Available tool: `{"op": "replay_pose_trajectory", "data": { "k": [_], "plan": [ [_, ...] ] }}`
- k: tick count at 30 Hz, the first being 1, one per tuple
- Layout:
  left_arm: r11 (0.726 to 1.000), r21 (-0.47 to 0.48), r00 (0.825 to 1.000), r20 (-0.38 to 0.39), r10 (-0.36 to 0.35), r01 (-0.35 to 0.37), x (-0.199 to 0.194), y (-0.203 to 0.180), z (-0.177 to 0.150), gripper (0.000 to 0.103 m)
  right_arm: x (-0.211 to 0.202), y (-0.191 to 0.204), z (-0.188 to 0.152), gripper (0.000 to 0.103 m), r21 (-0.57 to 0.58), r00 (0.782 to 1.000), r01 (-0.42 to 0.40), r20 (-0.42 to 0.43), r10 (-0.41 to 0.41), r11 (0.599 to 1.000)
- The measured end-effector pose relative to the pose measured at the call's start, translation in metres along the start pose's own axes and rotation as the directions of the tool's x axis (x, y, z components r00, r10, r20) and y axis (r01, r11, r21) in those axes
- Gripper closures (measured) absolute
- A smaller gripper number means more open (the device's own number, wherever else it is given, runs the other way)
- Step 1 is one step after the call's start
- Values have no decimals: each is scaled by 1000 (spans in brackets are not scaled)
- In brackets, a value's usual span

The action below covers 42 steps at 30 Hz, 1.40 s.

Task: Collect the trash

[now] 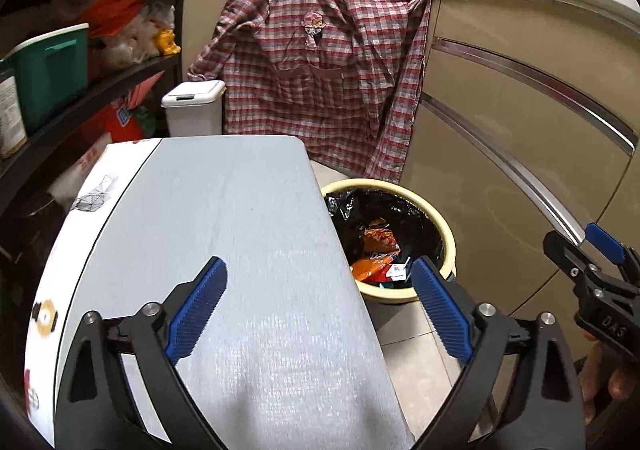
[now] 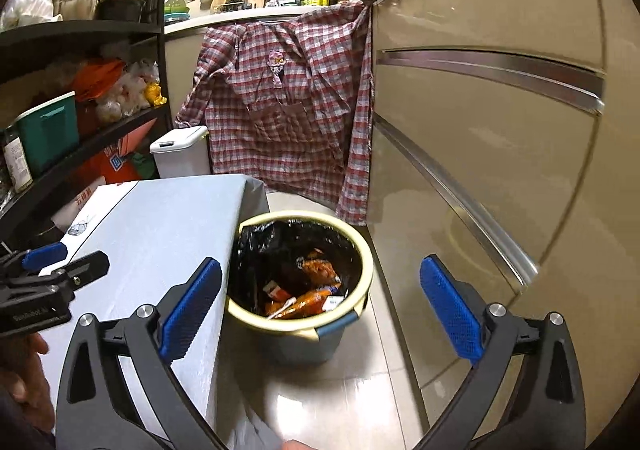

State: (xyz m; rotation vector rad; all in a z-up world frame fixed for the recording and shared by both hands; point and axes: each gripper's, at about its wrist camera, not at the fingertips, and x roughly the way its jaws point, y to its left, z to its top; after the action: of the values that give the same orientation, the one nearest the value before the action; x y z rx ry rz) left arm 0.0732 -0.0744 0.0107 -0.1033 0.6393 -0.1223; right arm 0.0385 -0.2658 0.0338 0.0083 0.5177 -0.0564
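A round bin with a yellow rim (image 1: 368, 182) (image 2: 296, 214) and a black liner stands on the floor beside the table. Orange wrappers (image 1: 378, 246) (image 2: 316, 298) and small cartons lie inside it. My left gripper (image 1: 319, 264) is open over the right edge of the grey-clothed table (image 1: 240, 209), with nothing between its blue pads. My right gripper (image 2: 320, 264) is open above the bin, also with nothing in it. Each gripper shows in the other's view: the right gripper (image 1: 572, 234) at the right edge, the left gripper (image 2: 82, 254) at the left edge.
A plaid shirt (image 1: 320, 81) hangs from the counter behind the bin. A small white lidded bin (image 1: 194, 109) stands beyond the table. A black shelf with a green box (image 1: 52, 69) runs along the left. Beige cabinet drawers (image 2: 500, 129) close the right side. The floor is tiled (image 2: 340, 390).
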Motion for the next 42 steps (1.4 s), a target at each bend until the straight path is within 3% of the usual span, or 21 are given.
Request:
{"op": "replay_pose_trajectory", "data": {
  "k": [9, 42],
  "plan": [
    [998, 52, 999, 25, 30, -32, -7, -15, -25, 9, 1, 4, -20, 5, -30, 999, 25, -31, -26, 999],
    [998, 8, 997, 53, 56, -56, -11, -1, -20, 9, 15, 25, -20, 5, -70, 999, 20, -38, -23, 997]
  ]
}}
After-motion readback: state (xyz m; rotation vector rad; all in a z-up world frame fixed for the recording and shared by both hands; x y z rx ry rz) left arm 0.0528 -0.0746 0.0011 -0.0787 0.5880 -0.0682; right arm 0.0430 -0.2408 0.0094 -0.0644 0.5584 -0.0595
